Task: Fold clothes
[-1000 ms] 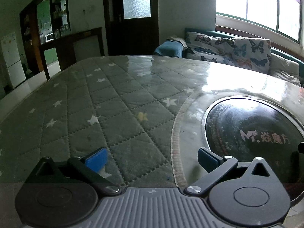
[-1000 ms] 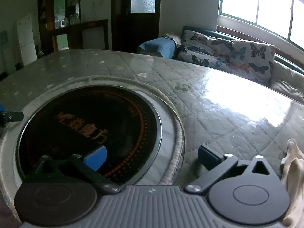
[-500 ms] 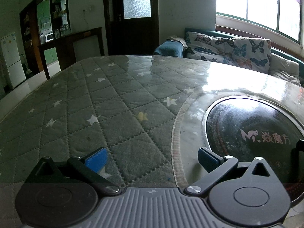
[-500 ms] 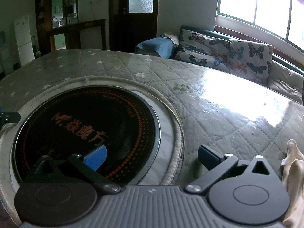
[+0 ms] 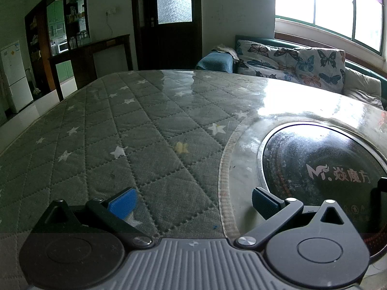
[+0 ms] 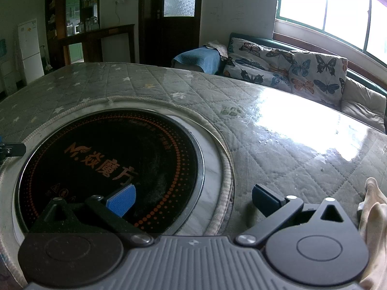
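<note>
Quilted star-print table cover [image 5: 135,130] fills most of both views. Round black cooktop [image 6: 108,169] is set in it, center-left of the right wrist view. Left gripper [image 5: 193,203] and right gripper [image 6: 193,200] both have fingers spread, holding nothing. Cream garment [image 6: 373,217] lies at lower right edge, just beside the right gripper.

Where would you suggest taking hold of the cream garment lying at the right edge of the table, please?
Probably its raised upper fold: the cream garment shows only there, bunched beside the open right gripper. Come in from its left, over the quilted table cover, pinching that ridge; the rest is out of frame.
</note>
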Demonstrator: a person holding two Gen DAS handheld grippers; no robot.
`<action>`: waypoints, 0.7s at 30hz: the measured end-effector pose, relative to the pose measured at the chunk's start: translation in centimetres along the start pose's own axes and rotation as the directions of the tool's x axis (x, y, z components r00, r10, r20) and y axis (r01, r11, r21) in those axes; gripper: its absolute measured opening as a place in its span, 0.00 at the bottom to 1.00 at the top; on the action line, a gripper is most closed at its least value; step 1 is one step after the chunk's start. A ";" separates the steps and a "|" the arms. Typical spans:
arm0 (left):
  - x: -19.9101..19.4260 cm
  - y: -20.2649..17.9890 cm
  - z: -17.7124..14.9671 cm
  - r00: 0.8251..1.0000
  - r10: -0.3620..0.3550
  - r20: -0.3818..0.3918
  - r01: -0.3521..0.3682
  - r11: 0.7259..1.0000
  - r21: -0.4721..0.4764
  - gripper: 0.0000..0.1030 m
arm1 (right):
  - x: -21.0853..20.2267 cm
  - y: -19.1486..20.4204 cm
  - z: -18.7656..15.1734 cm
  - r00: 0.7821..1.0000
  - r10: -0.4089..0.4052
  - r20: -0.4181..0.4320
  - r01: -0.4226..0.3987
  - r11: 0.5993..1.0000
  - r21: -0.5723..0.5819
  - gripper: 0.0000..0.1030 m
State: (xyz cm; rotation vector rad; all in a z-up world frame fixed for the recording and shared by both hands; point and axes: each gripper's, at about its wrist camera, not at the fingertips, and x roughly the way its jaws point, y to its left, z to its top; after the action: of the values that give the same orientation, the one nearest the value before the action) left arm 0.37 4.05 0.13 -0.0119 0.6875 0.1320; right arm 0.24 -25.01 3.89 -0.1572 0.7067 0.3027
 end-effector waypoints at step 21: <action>0.1 0.0 0.1 1.000 0.002 -0.001 -0.002 1.000 0.003 1.00 | -0.1 0.0 0.0 1.000 0.000 -0.001 0.000 1.000 0.000 1.00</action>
State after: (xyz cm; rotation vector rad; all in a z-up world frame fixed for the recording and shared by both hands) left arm 0.50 4.03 0.12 -0.0089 0.6892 0.1328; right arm 0.21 -24.97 3.93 -0.1579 0.7072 0.3025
